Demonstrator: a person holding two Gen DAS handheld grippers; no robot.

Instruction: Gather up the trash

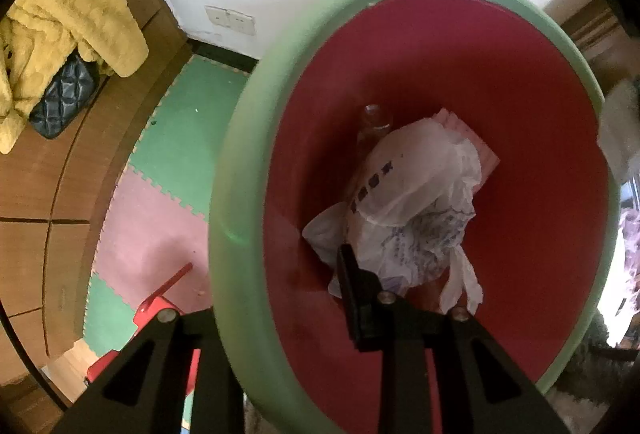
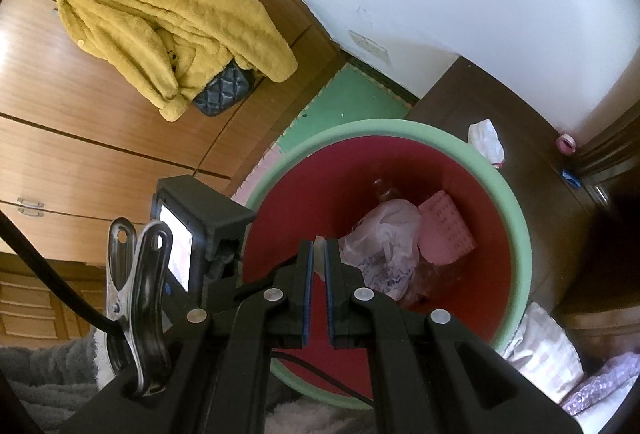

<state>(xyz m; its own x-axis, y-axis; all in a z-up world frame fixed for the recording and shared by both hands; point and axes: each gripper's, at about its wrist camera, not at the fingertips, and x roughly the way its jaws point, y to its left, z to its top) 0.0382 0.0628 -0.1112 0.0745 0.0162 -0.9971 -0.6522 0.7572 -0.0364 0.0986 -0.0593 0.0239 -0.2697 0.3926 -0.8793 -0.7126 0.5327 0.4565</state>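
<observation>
Right wrist view: our right gripper (image 2: 319, 250) pinches a thin pale scrap (image 2: 319, 248) over the red bin (image 2: 516, 218). We judge it light and limp. Left gripper (image 1: 280, 298) clamps the bin's green rim (image 1: 232, 194).

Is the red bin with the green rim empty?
No. In the right wrist view the bin holds a crumpled plastic bag and a pink sheet.
</observation>
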